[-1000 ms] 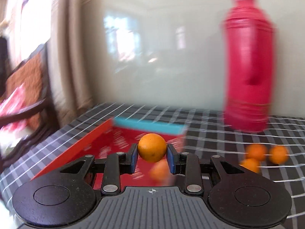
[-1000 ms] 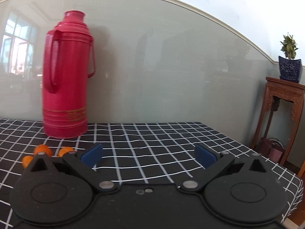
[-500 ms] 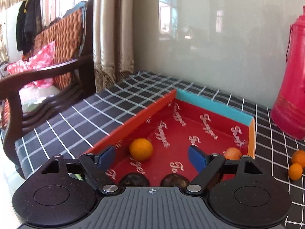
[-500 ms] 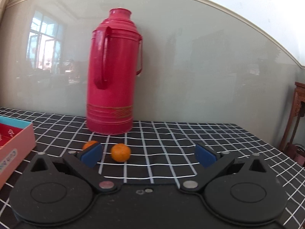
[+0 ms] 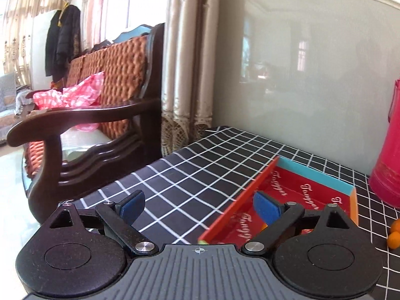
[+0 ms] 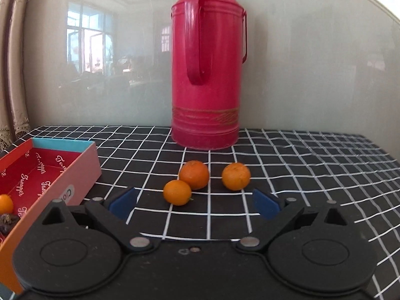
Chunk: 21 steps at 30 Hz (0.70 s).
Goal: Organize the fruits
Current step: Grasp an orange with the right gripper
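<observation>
Three oranges (image 6: 193,178) on the checked cloth (image 6: 300,165) before a red flask (image 6: 207,75) are shown fully only by the right wrist view; an armchair (image 5: 100,115) only by the left. The left gripper (image 5: 198,206) is opening, empty. The right gripper (image 6: 193,203) is closing, nothing yet touched. Another orange (image 6: 5,203) lies in the box (image 6: 82,160); its lettering cannot be read surely.
</observation>
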{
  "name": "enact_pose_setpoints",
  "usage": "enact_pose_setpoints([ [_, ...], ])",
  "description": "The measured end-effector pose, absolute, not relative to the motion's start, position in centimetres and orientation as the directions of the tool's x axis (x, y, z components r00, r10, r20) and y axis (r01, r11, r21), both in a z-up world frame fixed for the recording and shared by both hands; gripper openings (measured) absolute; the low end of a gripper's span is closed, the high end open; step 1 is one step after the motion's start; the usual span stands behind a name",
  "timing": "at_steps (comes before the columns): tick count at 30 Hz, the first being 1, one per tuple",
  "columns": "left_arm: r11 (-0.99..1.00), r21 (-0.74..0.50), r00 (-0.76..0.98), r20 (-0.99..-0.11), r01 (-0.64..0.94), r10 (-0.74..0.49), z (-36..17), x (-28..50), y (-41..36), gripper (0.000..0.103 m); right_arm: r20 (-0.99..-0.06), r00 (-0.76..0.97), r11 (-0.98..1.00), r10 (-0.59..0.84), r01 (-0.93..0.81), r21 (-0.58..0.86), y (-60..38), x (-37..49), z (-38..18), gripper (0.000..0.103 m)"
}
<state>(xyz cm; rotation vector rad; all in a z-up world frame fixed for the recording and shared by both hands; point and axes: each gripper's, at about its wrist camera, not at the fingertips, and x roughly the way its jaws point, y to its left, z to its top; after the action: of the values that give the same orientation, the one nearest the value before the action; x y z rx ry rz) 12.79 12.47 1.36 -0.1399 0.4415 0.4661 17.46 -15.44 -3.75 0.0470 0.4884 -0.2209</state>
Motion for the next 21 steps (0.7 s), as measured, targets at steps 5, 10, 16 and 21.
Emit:
enact_pose_setpoints([
  [5,0.864,-0.028,0.778,-0.450,-0.503,0.438,0.6,10.9,14.7,0.094,-0.559,0.811,0.971,-0.172,0.236,0.043,-15.5,20.6,-4.8,0.075],
  [10,0.843,-0.037,0.751,-0.477,-0.536,0.457,-0.4,10.3,16.6,0.094,-0.606,0.780,0.961,-0.159,0.262,0.086,-16.1,22.9,-5.6,0.070],
  [16,0.837,-0.033,0.740,-0.486,-0.546,0.464,-0.9,10.3,17.0,0.094,-0.606,0.778,0.963,-0.165,0.259,0.071,-15.7,23.1,-6.1,0.048],
  [21,0.836,-0.025,0.741,-0.477,-0.548,0.472,-0.9,10.3,16.8,0.094,-0.598,0.787,0.968,-0.152,0.240,0.069,-15.8,22.7,-6.0,0.029],
])
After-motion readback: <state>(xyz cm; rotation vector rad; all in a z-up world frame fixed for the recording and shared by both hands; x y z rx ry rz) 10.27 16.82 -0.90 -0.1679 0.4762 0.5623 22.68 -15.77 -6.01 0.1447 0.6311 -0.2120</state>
